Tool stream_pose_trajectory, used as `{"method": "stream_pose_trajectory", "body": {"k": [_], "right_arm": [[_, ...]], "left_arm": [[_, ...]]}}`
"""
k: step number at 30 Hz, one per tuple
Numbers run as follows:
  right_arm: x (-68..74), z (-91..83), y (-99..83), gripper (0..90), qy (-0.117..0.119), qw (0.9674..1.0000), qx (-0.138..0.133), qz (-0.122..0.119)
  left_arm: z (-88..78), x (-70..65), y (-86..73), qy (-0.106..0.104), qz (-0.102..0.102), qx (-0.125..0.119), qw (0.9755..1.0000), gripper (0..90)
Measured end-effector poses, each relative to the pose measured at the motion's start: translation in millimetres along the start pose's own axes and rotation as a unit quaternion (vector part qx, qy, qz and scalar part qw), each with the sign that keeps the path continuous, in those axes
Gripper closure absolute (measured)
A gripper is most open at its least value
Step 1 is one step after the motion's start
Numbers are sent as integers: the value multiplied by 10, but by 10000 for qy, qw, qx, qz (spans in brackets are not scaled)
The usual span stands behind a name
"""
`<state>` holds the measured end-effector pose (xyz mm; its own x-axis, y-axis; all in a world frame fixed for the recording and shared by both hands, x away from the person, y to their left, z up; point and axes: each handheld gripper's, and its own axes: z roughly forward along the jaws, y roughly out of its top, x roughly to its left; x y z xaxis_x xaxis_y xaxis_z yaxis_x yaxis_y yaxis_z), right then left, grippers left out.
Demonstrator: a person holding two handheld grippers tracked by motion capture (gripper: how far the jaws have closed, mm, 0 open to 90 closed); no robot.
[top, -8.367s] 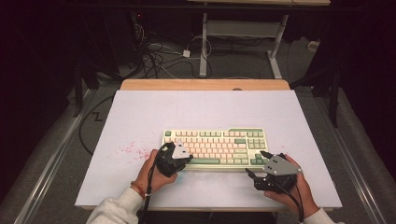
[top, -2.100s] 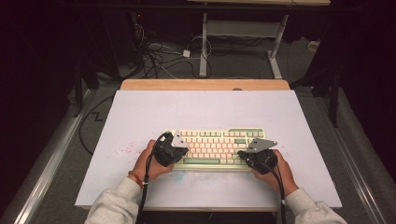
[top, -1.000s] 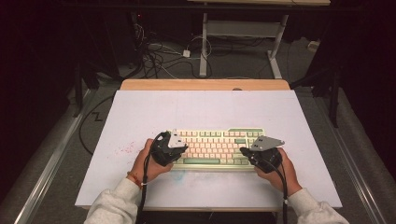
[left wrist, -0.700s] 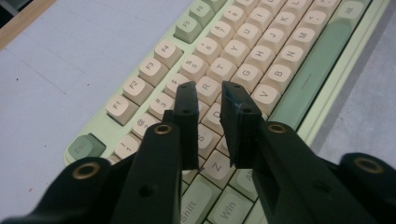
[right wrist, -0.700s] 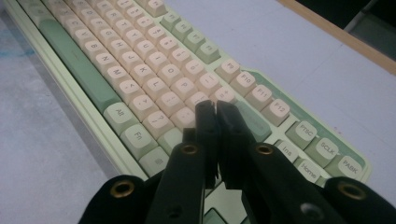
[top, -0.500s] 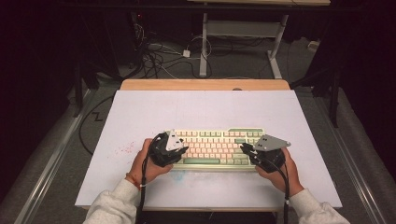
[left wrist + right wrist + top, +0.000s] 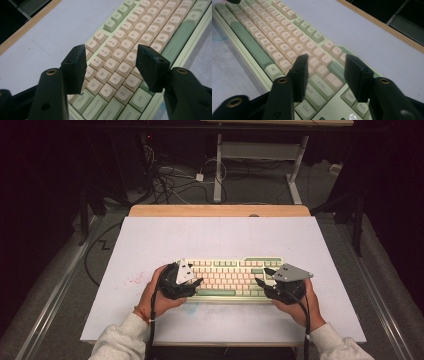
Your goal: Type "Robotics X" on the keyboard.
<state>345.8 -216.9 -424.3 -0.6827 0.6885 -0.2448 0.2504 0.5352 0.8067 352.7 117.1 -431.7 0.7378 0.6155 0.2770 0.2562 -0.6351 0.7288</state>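
- Left gripper (image 7: 111,67): the two black jaws stand apart and have just been opening; nothing is clamped between them. In the left gripper view the letter keys of the keyboard's (image 7: 140,42) left end show through the gap, lying below the pads (image 7: 75,67) rather than pressed by them.
- Right gripper (image 7: 328,75): its jaws likewise stand apart and have just been opening, with nothing between the pads. In the right gripper view they frame the Enter and Shift keys near the keyboard's right end.
- High view: the left gripper (image 7: 192,282) sits at the keyboard's (image 7: 227,277) left end and the right gripper (image 7: 262,282) at its right end, each borne by a hand (image 7: 160,295) coming in from the near edge.
- Keyboard: a cream and green board lying flat on the white table top (image 7: 220,237), near the person's edge and roughly centred, long side parallel to that edge.
- Surroundings: a wooden strip (image 7: 220,211) borders the far side of the table; faint reddish marks (image 7: 132,281) lie left of the keyboard; cables (image 7: 165,180) trail on the floor beyond.
- Progress, as a judgement: with both grips let go and the keyboard at rest and square to the table, the handling of the keyboard appears done or very nearly so; what seems left is only to draw both grippers clear of its ends.
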Motion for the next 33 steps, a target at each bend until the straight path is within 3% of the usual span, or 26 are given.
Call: {"method": "stream_pose_trajectory", "body": {"k": [9,15,19,23,33], "right_arm": [[33,7,4,295,-153,9998,-81,8],[46,21,7,222,-257,9996,-70,45],[51,31,12,196,-334,9994,-30,17],[63,28,14,195,-352,9994,-58,-4],[87,7,63,185,-363,9993,-113,-65]], "left_arm": [[-6,-34,3,-27,-4,-60,10000,248],[-1,-62,11,-30,35,-72,10000,187],[-6,-83,17,-16,85,-107,9999,177],[-12,-115,24,130,195,-74,9997,175],[-47,-128,15,147,218,-181,9995,174]]}}
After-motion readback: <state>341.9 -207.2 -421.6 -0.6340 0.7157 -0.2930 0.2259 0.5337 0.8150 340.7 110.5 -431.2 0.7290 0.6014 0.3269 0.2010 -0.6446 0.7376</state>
